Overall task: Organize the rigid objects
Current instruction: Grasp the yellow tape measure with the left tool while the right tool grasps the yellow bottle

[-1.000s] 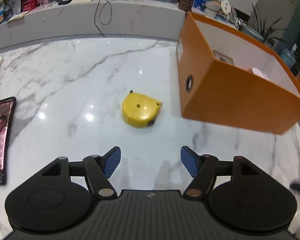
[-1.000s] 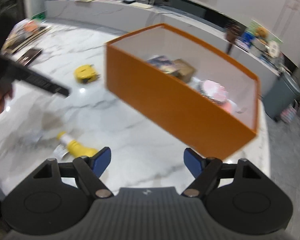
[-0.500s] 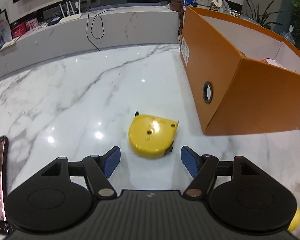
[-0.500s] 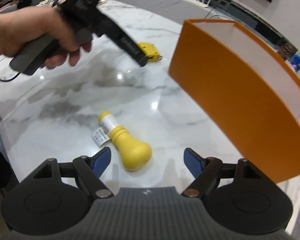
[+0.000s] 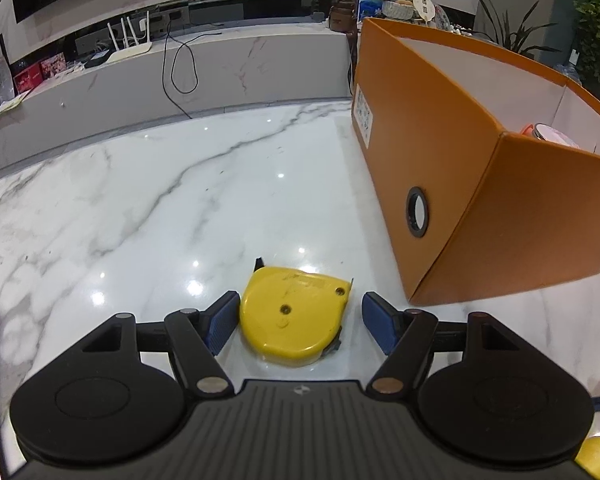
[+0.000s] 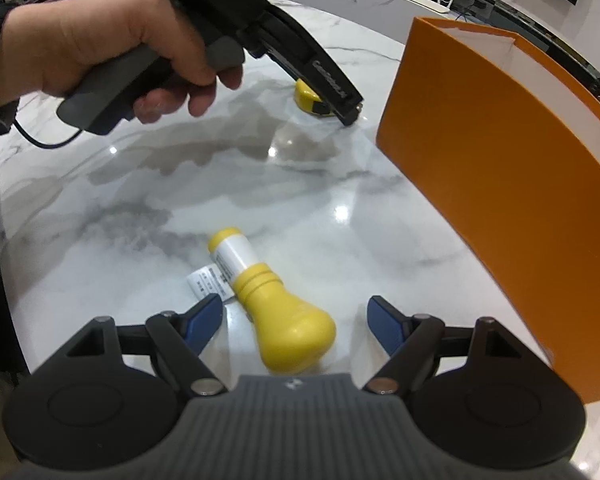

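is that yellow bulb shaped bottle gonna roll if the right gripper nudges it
Probably. The bottle lies on its side on the glossy marble table, and its round body would likely roll in a curve, since the bulb is wider than the neck. It looks like rigid plastic, so the open right gripper should grip it firmly.

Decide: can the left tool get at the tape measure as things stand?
Probably yes. The left tool is open with the tape measure lying flat between its fingers, nothing between them; the orange box stands clear to the right.
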The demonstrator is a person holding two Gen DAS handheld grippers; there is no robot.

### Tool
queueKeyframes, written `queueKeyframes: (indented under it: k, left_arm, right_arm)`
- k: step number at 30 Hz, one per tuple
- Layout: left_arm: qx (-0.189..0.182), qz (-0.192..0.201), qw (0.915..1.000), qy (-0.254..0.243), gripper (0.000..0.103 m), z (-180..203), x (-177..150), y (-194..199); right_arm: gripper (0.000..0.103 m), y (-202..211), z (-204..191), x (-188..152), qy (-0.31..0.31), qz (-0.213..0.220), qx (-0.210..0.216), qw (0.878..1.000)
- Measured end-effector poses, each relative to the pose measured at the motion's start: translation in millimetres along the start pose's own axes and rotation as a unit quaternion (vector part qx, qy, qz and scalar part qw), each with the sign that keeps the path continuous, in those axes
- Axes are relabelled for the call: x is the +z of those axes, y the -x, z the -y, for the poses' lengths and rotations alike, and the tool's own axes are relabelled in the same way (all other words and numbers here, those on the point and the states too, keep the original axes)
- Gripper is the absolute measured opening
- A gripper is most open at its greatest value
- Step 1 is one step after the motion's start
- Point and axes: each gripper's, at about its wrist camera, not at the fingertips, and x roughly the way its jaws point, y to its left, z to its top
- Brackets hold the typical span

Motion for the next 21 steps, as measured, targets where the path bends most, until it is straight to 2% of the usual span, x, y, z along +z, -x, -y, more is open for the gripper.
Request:
queueKeyframes:
  k: [3, 5, 7, 15, 21]
  left_arm:
    - [0.003, 0.006, 1.0000, -0.005, 0.082, 3, 0, -2]
    - [0.002, 0.008, 1.0000, 0.001, 0.077, 3, 0, -2]
    - [0.005, 0.009, 0.9999, 0.004, 0.069, 2, 1, -1]
    - [-0.006, 0.003, 0.9998, -0.016, 0.067, 4, -6, 7]
    - [-0.013, -0.001, 0.9996, -0.026, 0.067, 9, -16, 15]
  right_arm:
    - [0.070, 2, 2, 1, -0.005, 0.001, 0.015, 1.000]
    - [0.066, 2, 3, 1, -0.009, 0.003, 0.021, 1.000]
    - [0.063, 3, 3, 1, -0.009, 0.004, 0.025, 1.000]
    - [0.048, 6, 11, -1, -0.015, 0.001, 0.021, 1.000]
    - [0.048, 7, 17, -2, -0.028, -0.003, 0.013, 1.000]
